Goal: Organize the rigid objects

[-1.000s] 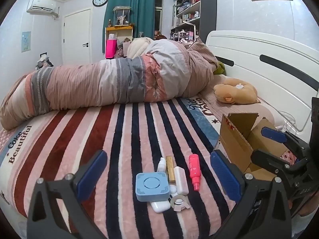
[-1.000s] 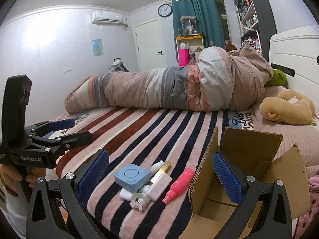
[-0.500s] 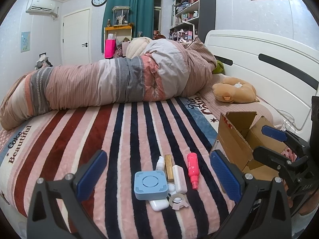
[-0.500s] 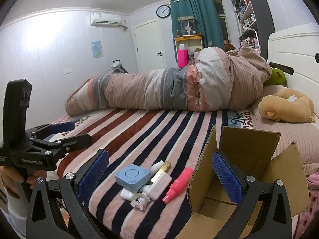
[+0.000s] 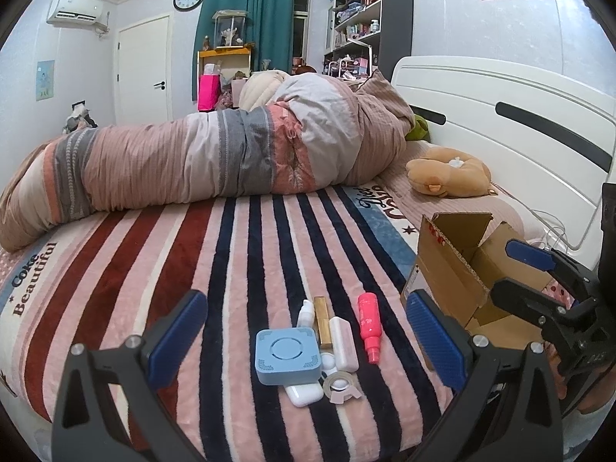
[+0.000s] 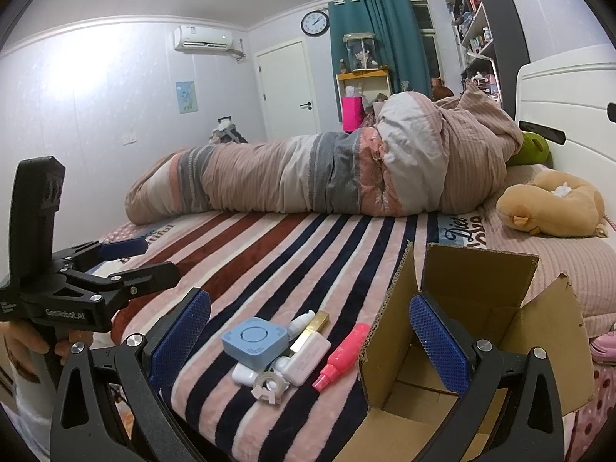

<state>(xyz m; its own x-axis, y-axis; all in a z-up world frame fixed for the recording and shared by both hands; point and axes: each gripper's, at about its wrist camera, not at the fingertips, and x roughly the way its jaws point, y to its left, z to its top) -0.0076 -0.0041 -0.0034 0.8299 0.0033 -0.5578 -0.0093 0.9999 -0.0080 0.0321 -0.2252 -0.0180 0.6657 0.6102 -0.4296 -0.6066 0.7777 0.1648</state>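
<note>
A cluster of small items lies on the striped blanket near the bed's front edge: a light blue square box (image 5: 288, 355) (image 6: 255, 342), a pink spray bottle (image 5: 368, 325) (image 6: 340, 361), a gold tube (image 5: 322, 320), a pale pink case (image 5: 343, 342) (image 6: 308, 358), a white earbud case (image 5: 304, 393), a small white bottle (image 5: 305, 312) and a tape dispenser (image 5: 340, 385) (image 6: 270, 385). An open cardboard box (image 5: 462, 273) (image 6: 473, 331) stands to their right. My left gripper (image 5: 304, 337) is open and empty, just short of the cluster. My right gripper (image 6: 308, 342) is open and empty, its right finger over the box.
A rolled striped duvet (image 5: 215, 158) lies across the far side of the bed. A tan plush pillow (image 5: 448, 173) sits by the white headboard (image 5: 500, 123). White cables (image 5: 550, 231) lie behind the box. The bed's front edge is just below the grippers.
Both views have shifted slightly; the items and the box sit a little differently in frame. Both grippers stay open and nothing was touched.
</note>
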